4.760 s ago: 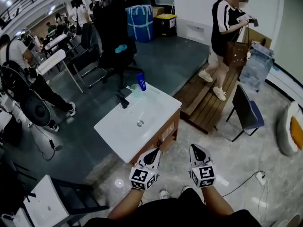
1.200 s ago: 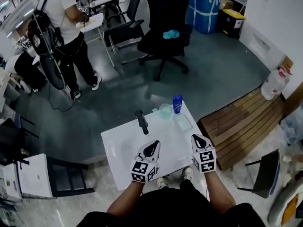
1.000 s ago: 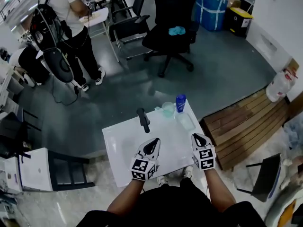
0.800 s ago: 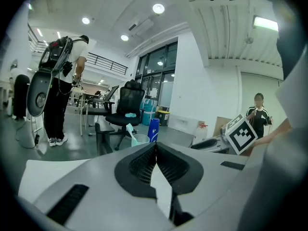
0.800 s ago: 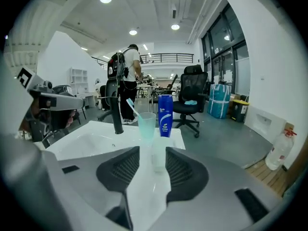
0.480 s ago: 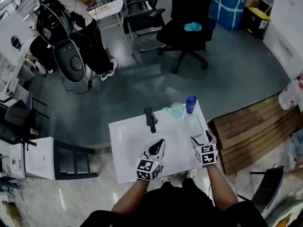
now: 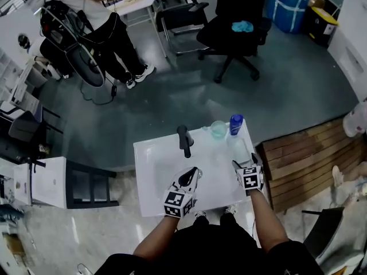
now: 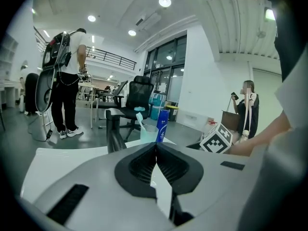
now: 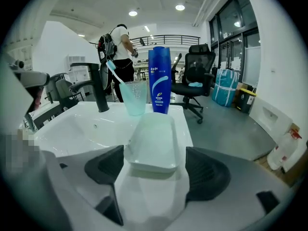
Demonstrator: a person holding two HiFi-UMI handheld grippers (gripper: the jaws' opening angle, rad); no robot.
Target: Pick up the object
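Note:
A pale green soap dish [image 9: 151, 141] lies on the right rim of the white sink [image 9: 72, 124]. In the head view the soap dish [image 7: 238, 146] lies just ahead of my right gripper [image 7: 246, 164]. My right gripper [image 9: 155, 153] has its jaws opening, and the dish's near end sits between them with the pads off it. Behind the dish stand a blue bottle [image 9: 159, 85] and a clear cup [image 9: 132, 97] holding a toothbrush. My left gripper [image 8: 155, 146] is shut and holds nothing. In the head view the left gripper [image 7: 191, 176] hovers over the basin.
A black faucet [image 7: 184, 140] stands at the sink's back edge. A black office chair [image 7: 235, 22] is beyond the sink, and a person [image 7: 94, 16] with a backpack stands at the far left. Wooden decking [image 7: 298, 159] lies to the right, a white cabinet [image 7: 43, 182] to the left.
My right gripper has moved forward along the sink's right rim up to the soap dish, and its jaws have spread from shut to wide. The left gripper has stayed shut over the basin.

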